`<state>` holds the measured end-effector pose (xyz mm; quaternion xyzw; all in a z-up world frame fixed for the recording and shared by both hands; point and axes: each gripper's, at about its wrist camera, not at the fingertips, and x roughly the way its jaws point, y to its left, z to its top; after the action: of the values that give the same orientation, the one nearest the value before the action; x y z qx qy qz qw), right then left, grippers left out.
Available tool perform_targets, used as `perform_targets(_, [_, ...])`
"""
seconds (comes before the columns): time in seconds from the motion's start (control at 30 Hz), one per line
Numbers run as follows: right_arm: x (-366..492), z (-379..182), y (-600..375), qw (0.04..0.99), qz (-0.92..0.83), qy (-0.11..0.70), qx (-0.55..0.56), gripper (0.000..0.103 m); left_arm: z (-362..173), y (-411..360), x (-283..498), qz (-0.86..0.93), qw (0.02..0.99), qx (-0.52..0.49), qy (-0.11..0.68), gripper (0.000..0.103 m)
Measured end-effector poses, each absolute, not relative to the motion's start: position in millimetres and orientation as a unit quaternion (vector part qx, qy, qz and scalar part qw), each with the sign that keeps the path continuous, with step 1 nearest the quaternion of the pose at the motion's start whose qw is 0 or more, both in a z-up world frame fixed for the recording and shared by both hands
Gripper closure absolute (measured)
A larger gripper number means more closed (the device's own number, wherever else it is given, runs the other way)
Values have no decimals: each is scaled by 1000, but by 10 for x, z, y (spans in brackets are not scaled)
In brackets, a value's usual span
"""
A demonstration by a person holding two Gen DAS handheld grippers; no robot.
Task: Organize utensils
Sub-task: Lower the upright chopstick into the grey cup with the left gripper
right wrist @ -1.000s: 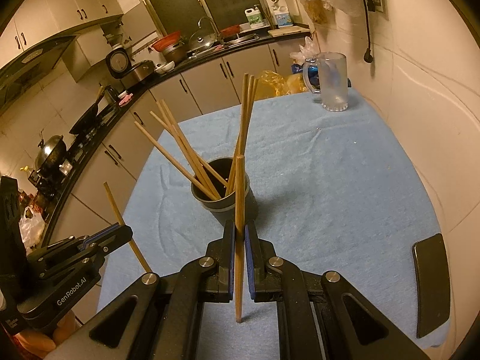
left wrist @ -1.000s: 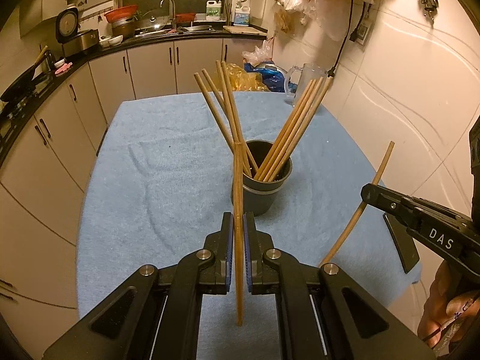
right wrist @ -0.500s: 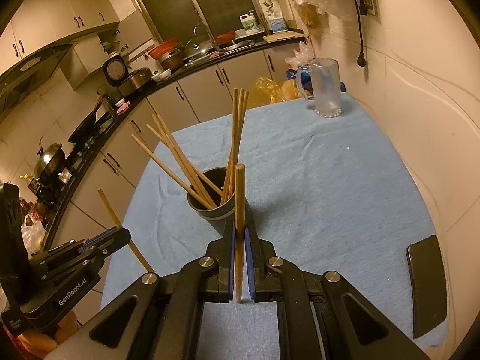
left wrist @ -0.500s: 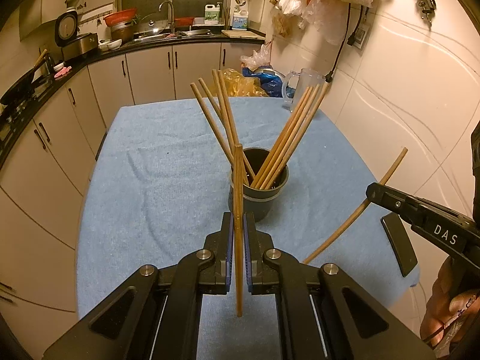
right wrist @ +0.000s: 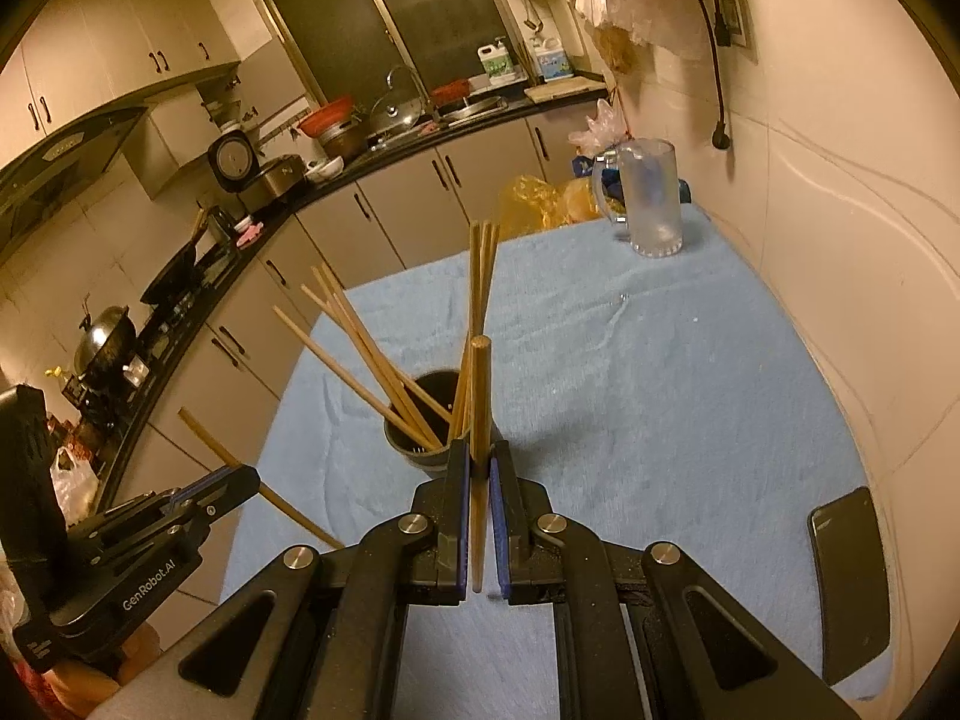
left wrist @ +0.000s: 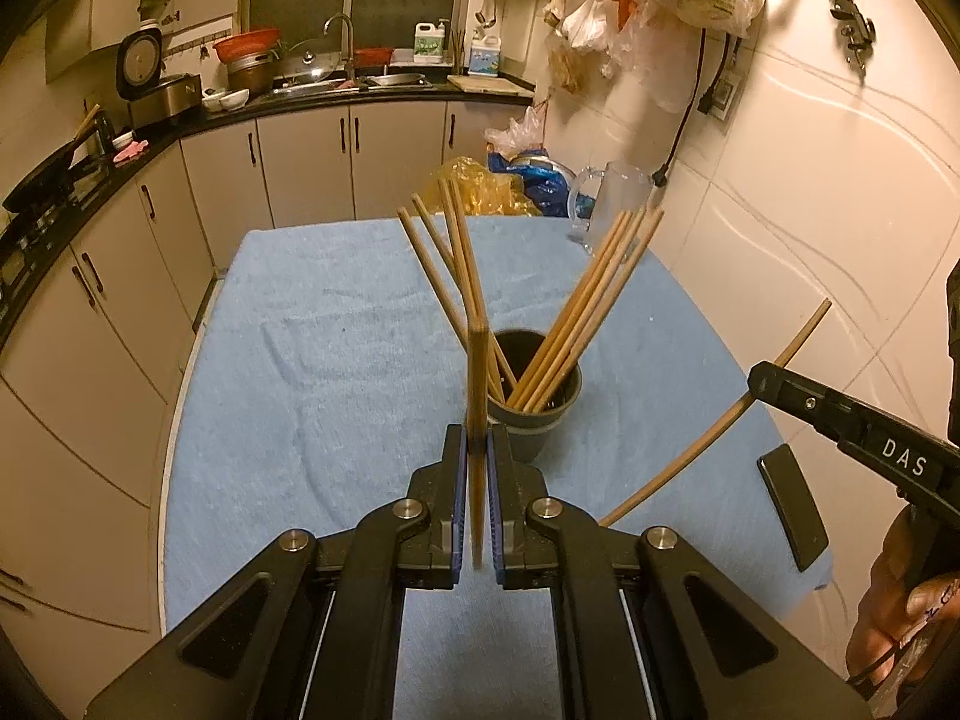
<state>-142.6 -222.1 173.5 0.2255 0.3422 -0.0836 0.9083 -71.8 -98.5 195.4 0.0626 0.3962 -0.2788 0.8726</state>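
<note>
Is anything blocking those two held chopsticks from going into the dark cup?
No separate obstacle shows. The cup already holds two fans of chopsticks, leaving an open gap in its mouth. Each hand-held gripper, left and right, grips a chopstick just short of it.

- A cup (left wrist: 534, 420) stands mid-worktop (left wrist: 312, 372), with chopsticks (left wrist: 576, 312) in it.
- A glass mug (right wrist: 651, 204) sits at the worktop's far right corner.
- A phone (right wrist: 852, 582) lies at the near right edge.
- Cabinets (left wrist: 312, 162) run behind and to the left.
</note>
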Motion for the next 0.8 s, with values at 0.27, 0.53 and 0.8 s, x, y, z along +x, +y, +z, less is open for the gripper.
perform_targets(0.27, [-1418,2032,-2298,918,-85,312,231,96,2235,-900,-594,-280,882,45,376,97])
perform_targets(0.53, [-1380,2448,-2395,930,-80,272,233,96,2595,-818,-474,-285,891,27,352,97])
perform_targets(0.8, [-1216,2668,-2445,937,-81,255,225,96,2917,-843,-351,-296,896,9,332,97])
